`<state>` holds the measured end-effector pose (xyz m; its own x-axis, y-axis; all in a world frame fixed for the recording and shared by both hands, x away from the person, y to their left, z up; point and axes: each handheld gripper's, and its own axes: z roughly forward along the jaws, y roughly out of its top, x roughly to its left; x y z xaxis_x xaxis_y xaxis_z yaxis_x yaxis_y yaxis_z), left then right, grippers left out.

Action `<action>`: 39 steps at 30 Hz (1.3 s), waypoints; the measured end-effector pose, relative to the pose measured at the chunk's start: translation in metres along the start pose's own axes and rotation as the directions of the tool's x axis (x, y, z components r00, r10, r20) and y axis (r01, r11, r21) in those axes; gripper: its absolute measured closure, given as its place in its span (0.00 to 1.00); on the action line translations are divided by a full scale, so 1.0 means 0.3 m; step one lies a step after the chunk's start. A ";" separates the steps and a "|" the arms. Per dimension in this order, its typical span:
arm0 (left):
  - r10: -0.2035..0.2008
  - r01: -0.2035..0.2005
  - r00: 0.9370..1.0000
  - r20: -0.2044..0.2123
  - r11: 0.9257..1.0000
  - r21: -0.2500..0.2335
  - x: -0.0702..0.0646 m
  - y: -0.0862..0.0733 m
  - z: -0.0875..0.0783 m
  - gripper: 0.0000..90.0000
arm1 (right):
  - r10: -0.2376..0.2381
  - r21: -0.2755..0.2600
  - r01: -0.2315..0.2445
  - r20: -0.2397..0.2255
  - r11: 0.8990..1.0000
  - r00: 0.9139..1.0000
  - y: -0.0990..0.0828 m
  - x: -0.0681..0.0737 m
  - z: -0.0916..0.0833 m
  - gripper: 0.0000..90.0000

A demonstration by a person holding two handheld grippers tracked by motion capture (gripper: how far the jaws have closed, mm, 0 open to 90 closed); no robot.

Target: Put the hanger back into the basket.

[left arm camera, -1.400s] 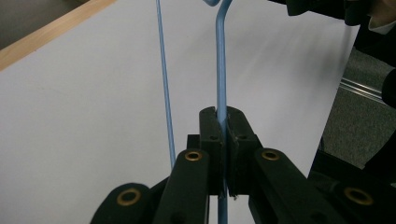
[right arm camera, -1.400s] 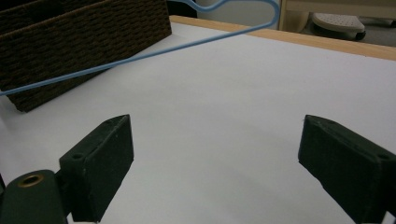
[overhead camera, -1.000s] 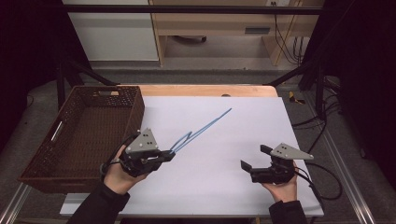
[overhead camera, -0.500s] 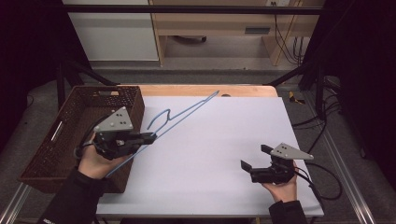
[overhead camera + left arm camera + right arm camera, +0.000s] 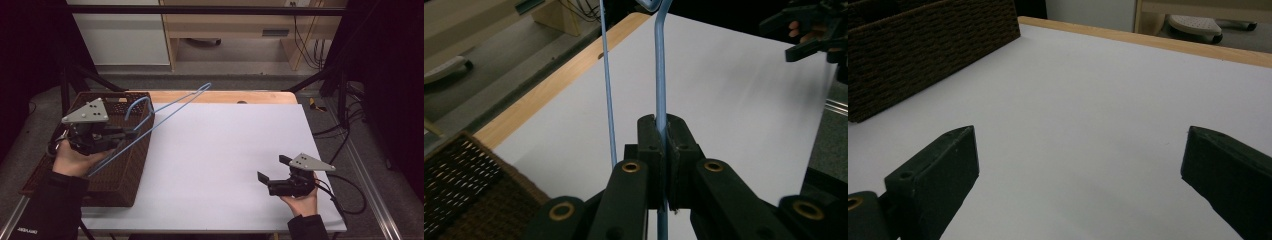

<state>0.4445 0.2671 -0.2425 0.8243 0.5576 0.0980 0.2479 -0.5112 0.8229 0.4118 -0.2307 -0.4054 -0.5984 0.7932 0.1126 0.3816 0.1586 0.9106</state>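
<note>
Over the basket (image 5: 107,175) at nine o'clock, my left tongs (image 5: 131,134) are clenched on the blue hanger (image 5: 165,112), which hangs in the air and slants up toward twelve, across the basket rim and the white worktop (image 5: 220,150). At five o'clock my right tongs (image 5: 273,168) rest low, jaws spread wide, grasping nothing.

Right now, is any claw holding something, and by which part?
The left claw is shut on the blue wire hanger, gripping one straight wire of it, above the wicker basket. The right claw is open and holds nothing.
</note>
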 end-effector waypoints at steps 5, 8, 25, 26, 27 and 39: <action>-0.021 0.022 0.999 -0.041 1.000 0.016 0.050 -0.034 -0.030 0.97 | -0.002 0.001 0.002 -0.002 1.000 1.000 -0.001 0.000 0.002 0.03; -0.030 0.031 0.998 -0.057 0.999 0.025 0.080 -0.059 -0.045 0.97 | 0.001 0.001 -0.001 -0.002 1.000 1.000 0.000 0.001 0.003 0.03; -0.089 0.094 0.984 -0.157 0.995 0.022 0.218 -0.185 -0.139 0.97 | -0.005 0.006 0.005 0.000 1.000 1.000 -0.001 0.001 0.004 0.03; -0.090 0.095 0.983 -0.163 0.995 0.026 0.226 -0.199 -0.141 0.97 | -0.002 0.005 0.002 0.001 1.000 1.000 -0.001 0.002 0.005 0.03; -0.090 0.097 0.982 -0.167 0.995 0.032 0.231 -0.207 -0.142 0.97 | -0.002 0.006 0.002 -0.002 1.000 1.000 -0.002 0.002 0.007 0.03; -0.121 0.136 0.971 -0.208 0.989 0.059 0.281 -0.313 -0.159 0.97 | -0.004 0.011 0.004 -0.002 1.000 1.000 -0.003 0.003 0.010 0.03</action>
<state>0.4662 0.3933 -0.2847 0.6639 0.7394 0.1118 0.3874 -0.4679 0.7943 0.4130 -0.2283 -0.4074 -0.6017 0.7912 0.1097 0.3865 0.1682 0.9068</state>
